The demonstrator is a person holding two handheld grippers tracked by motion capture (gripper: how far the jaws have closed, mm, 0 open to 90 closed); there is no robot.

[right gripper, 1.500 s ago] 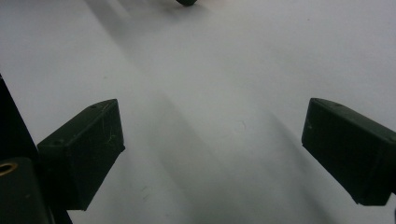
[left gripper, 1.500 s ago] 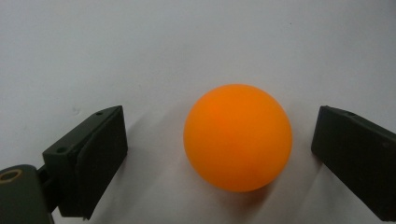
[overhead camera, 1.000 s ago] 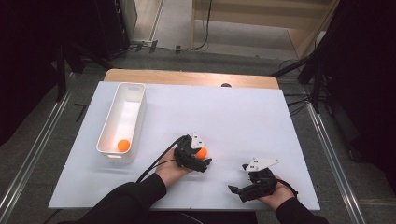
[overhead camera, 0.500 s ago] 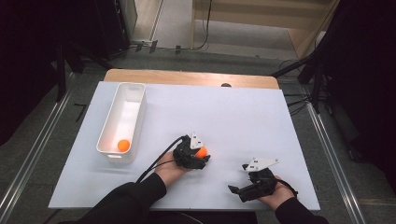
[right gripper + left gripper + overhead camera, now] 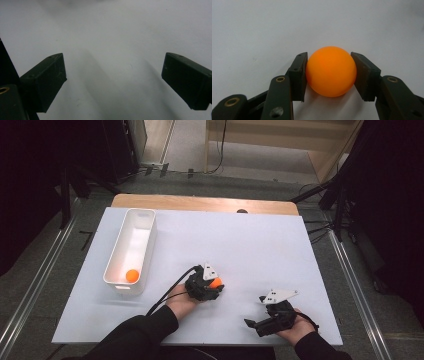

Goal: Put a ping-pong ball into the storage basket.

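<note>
Bench (image 5: 250,235) first: your white sheet covers nearly all of it, with a strip of bare wood along the 12 o'clock edge. At about 9 o'clock on the sheet sits the long white bin (image 5: 145,220), its long axis running from 12 to 6 o'clock. It holds one orange ball (image 5: 132,275), lying at the 6 o'clock end of the bin floor.

Your left tongs (image 5: 214,287) rest low near the middle of the sheet, toward its 6 o'clock edge. They have just been closing, and in the left gripper view both pads (image 5: 298,75) press the sides of a second orange ball (image 5: 331,71), which sits on the sheet between them. So the left tongs are pinching that ball.

From that grip, the bin lies at roughly 9 to 10 o'clock, well apart from the ball, and your left hand is clearly the nearer one to it. The carry, as I judge it, goes up and across the bin's long wall, with its open middle as the easy target.

Your right tongs (image 5: 260,324) rest at about 5 o'clock on the sheet, spread wide with nothing between them; the right gripper view shows bare sheet between the pads (image 5: 47,80).
</note>
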